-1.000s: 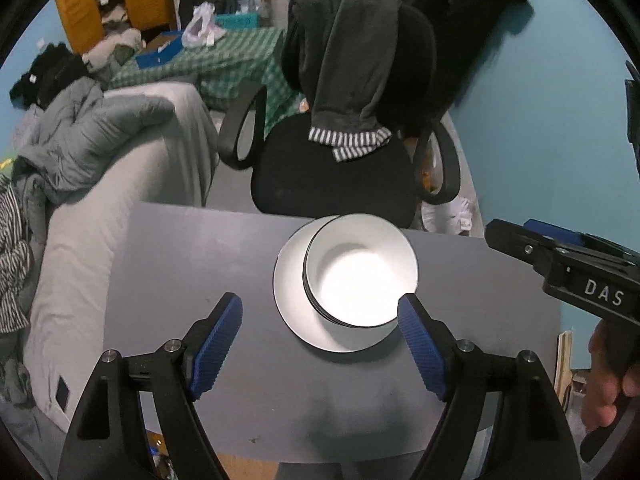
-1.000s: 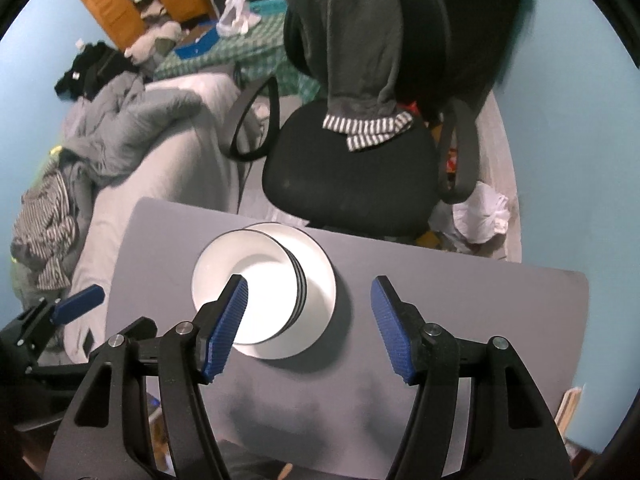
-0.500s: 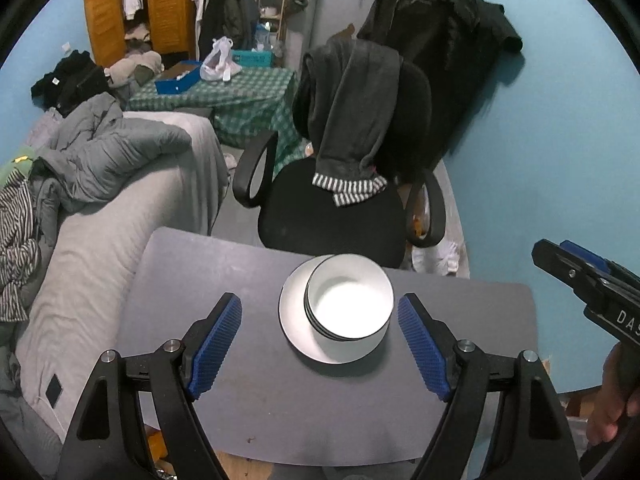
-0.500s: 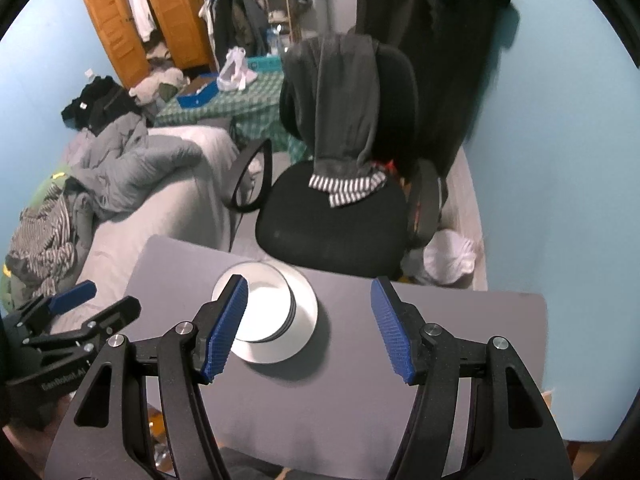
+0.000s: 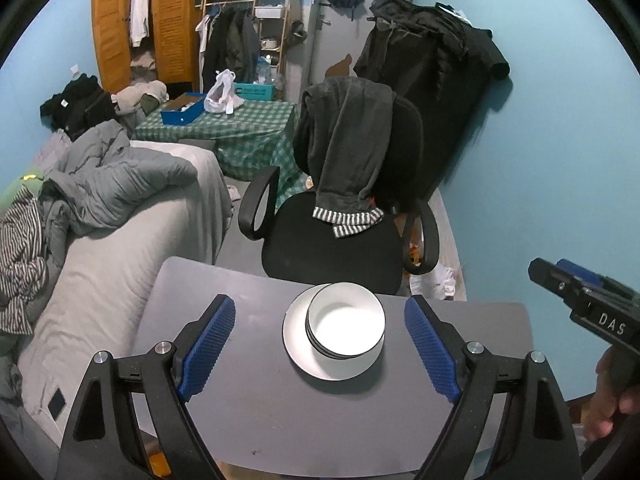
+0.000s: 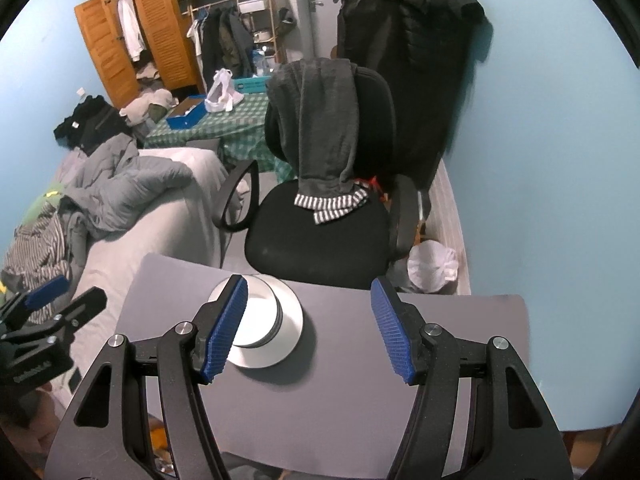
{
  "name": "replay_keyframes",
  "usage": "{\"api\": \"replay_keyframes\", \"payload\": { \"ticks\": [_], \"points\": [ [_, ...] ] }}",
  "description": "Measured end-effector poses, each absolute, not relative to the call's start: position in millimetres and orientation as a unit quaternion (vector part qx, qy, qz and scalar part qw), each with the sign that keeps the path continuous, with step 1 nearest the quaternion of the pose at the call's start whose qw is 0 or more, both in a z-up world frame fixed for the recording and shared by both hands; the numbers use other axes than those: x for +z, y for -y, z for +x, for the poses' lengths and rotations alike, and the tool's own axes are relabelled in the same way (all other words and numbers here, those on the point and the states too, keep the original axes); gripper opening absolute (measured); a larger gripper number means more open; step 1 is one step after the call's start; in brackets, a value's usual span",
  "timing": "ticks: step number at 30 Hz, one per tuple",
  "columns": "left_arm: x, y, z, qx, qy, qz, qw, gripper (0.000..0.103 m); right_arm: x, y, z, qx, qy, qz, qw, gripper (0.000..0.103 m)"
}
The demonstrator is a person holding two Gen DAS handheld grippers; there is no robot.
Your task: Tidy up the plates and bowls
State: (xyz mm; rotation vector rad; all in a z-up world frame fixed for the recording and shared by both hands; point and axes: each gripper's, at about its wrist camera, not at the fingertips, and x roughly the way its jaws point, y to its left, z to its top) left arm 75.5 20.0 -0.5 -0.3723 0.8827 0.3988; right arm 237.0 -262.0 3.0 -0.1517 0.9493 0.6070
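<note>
My left gripper (image 5: 318, 350) hangs above the grey table (image 5: 248, 408) with its blue pads (image 5: 206, 346) far apart, the jaws opening at this moment and nothing caught between them; the stack of bowls (image 5: 346, 326) shows in the gap but lies well below on the table. My right gripper (image 6: 308, 326) is spread too, empty, its left pad (image 6: 224, 328) crossing in front of the stack from its own camera. From the left wrist view the bowls sit nested on a white plate (image 5: 298, 350), pushed toward the plate's 1 o'clock side, the lot resting near the table's far edge at 12 o'clock. Past that edge stands a black office chair (image 5: 332, 248) with a dark grey garment (image 5: 348, 148) draped over its back. At 9 o'clock is a bed (image 5: 100, 264) heaped with a grey quilted jacket (image 5: 120, 180); at 11 o'clock a green checked cloth (image 5: 240, 128) covers another table, with a wooden wardrobe (image 5: 160, 28) beyond. At 3 o'clock my right gripper's black body enters the left view, and a hand (image 5: 608, 408) grips it
</note>
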Motion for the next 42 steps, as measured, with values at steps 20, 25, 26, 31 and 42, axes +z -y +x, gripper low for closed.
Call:
{"api": "replay_keyframes", "payload": {
  "ticks": [20, 25, 26, 31, 42],
  "points": [
    [-2.0, -21.2, 74.1, 0.191, -0.422, -0.183, 0.867, 0.088, 0.8, 257.9, 227.6, 0.293, -0.454, -0.075, 0.838, 0.063],
    [-1.6, -21.1, 74.9, 0.190, -0.422, -0.183, 0.867, 0.088, -0.9, 256.8, 227.2, 0.293, -0.454, -0.076, 0.838, 0.063],
    [-1.2, -21.2, 74.5, 0.190, -0.421, -0.183, 0.868, 0.088, -0.8, 256.6, 227.5, 0.293, -0.454, -0.076, 0.838, 0.063],
    [-1.4, -21.7, 75.4, 0.189, -0.423, -0.182, 0.867, 0.088, -1.5, 255.7, 226.8, 0.294, -0.455, -0.076, 0.837, 0.063],
    [1.3, -19.3, 78.1, 0.182, -0.428, -0.194, 0.864, 0.088, -2.1, 253.7, 221.0, 0.295, -0.458, -0.078, 0.835, 0.063]
  ]
}}
